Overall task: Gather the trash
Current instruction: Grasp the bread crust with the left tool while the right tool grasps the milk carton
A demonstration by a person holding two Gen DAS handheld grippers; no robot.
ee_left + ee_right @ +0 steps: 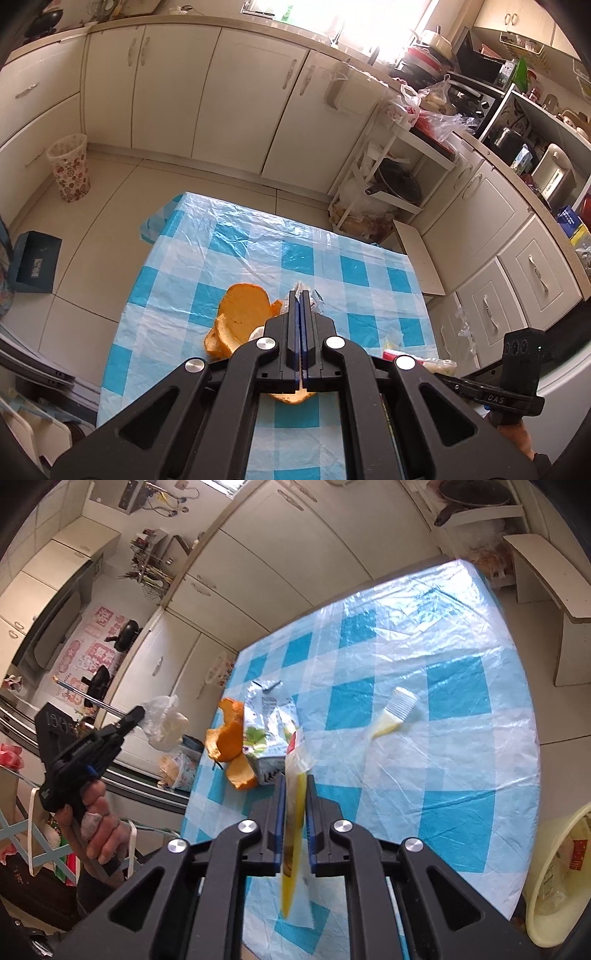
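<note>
The right gripper (295,786) has its fingers clamped on a limp yellow wrapper (293,834) above the surface (461,738), which could slip out before reaching the bin (554,878), while the left gripper (300,299) hovers closed, seemingly empty, over orange peel (240,314).

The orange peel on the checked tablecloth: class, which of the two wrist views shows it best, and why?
The left wrist view: the orange peel lies large beside the left gripper, though the gripper covers its near edge. The right wrist view shows it smaller, edge-on, beside the crumpled carton.
</note>
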